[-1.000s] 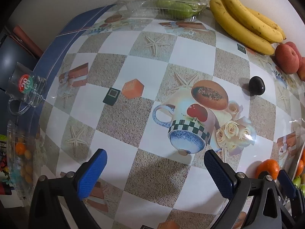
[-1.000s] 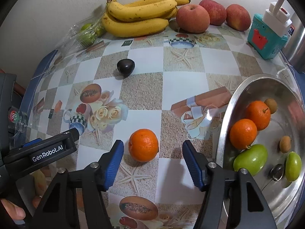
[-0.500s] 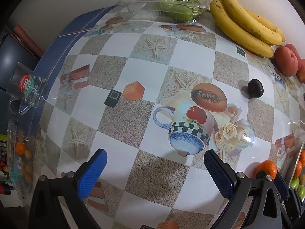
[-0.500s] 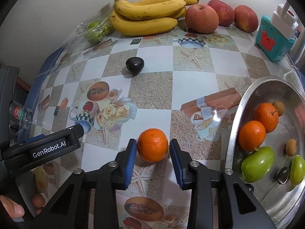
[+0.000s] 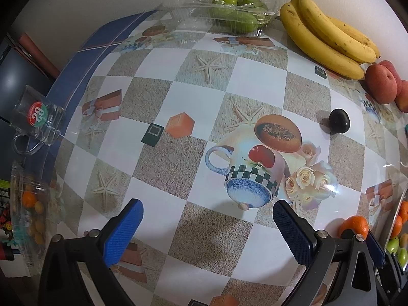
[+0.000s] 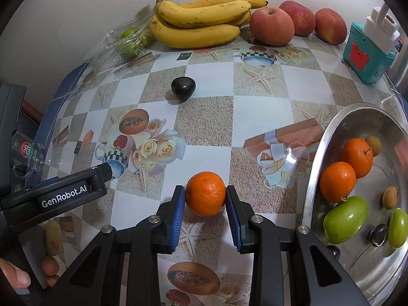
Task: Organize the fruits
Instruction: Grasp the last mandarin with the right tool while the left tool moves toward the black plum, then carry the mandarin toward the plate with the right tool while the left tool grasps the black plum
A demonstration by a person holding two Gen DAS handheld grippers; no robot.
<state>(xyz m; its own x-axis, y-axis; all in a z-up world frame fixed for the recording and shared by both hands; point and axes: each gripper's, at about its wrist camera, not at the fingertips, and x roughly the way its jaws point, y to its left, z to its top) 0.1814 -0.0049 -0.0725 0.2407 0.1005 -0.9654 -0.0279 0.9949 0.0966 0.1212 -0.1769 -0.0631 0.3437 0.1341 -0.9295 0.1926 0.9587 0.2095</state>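
An orange [image 6: 205,190] sits on the patterned tablecloth, and my right gripper [image 6: 204,200] is shut on it, one blue pad pressing each side. To its right a steel bowl [image 6: 314,168] holds two oranges [image 6: 338,185], green fruits [image 6: 344,219] and several small brown ones. In the left wrist view the same gripped orange [image 5: 353,225] shows at the lower right. My left gripper [image 5: 207,205] hangs open above the cloth with nothing between its fingers.
Along the back wall lie bananas [image 6: 201,25], three apples [image 6: 271,25] and a clear box of green fruits [image 5: 234,15]. A dark fruit [image 6: 183,88] lies mid-table. A teal toy [image 6: 367,51] stands back right. A glass mug [image 5: 38,119] sits at the left edge.
The right gripper's jaws came together from wide open until both pads met the orange. The left gripper stayed open and in place.
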